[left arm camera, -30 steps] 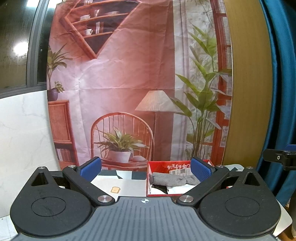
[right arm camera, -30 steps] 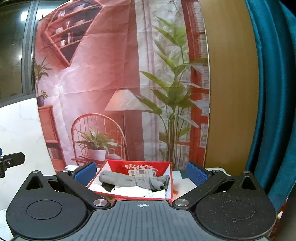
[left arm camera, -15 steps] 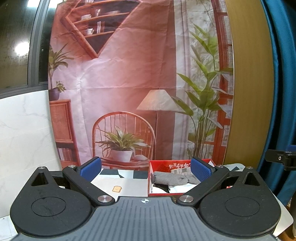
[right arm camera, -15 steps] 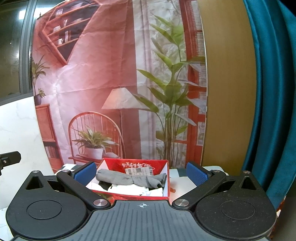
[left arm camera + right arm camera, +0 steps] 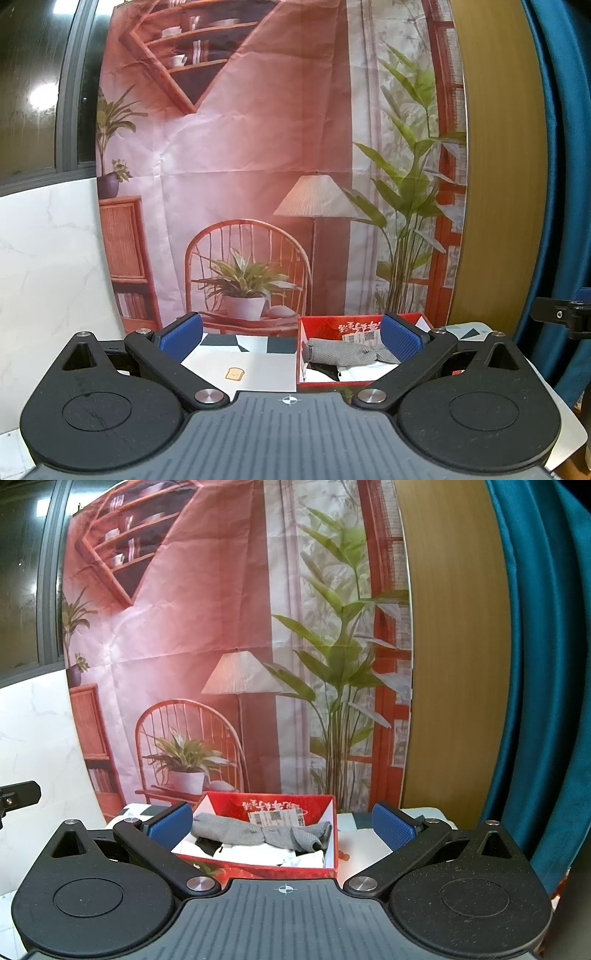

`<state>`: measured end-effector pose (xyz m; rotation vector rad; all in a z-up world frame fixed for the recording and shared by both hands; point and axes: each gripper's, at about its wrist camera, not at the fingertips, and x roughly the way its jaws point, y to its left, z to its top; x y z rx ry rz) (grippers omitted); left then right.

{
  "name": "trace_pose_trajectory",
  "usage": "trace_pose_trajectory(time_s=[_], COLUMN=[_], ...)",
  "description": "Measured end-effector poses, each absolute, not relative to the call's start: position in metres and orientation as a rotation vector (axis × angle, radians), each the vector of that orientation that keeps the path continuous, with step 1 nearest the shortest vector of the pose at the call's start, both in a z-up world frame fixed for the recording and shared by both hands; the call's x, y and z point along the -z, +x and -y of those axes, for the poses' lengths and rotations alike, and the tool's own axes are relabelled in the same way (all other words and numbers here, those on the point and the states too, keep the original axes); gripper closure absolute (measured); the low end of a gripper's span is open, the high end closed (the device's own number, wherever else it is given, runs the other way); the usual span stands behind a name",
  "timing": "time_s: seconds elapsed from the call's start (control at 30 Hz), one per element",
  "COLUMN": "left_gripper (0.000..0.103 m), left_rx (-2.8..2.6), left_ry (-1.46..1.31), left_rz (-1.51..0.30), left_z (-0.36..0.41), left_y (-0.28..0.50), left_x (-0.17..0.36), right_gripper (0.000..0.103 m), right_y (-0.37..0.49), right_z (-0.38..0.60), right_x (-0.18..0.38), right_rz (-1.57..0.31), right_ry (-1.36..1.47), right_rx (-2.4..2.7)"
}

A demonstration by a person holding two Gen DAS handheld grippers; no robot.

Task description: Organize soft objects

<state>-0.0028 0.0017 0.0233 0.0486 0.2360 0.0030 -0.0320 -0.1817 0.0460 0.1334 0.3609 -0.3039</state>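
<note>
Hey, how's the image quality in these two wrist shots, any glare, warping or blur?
Left wrist view: a lamp glares off the dark window, and the fisheye bows the blue curtain; the gray sock stays sharp. Right wrist view: same bowing at the edges, even light, and the red box is crisp with soft shadows inside.

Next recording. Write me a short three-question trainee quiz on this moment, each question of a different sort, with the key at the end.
1. True or false: the left gripper is shut on the grey sock.
2. What lies under the grey sock in the red box? A) white and black fabric B) a yellow towel C) nothing
3. Fill in: the small picture on the white table mat shows a slice of ____.

Key: 1 false, both the left gripper and the right gripper are open and hold nothing. 2 A. 3 toast.
</note>
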Motion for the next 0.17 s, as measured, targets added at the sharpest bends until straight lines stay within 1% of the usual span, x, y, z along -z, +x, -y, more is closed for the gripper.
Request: trace_pose_trajectory(time_s=[0.17], left_gripper=[0.0], left_rx=[-0.001], left_ry=[0.05], left_rz=[-0.23], left_z=[-0.0026], left_y=[-0.0033], left_x=[-0.0235], right_gripper=[0.0], right_y=[-0.0317], right_z=[0.1819], right_x=[-0.0457], right_rz=[-0.361], right_ry=[0.133], right_rx=[0.304])
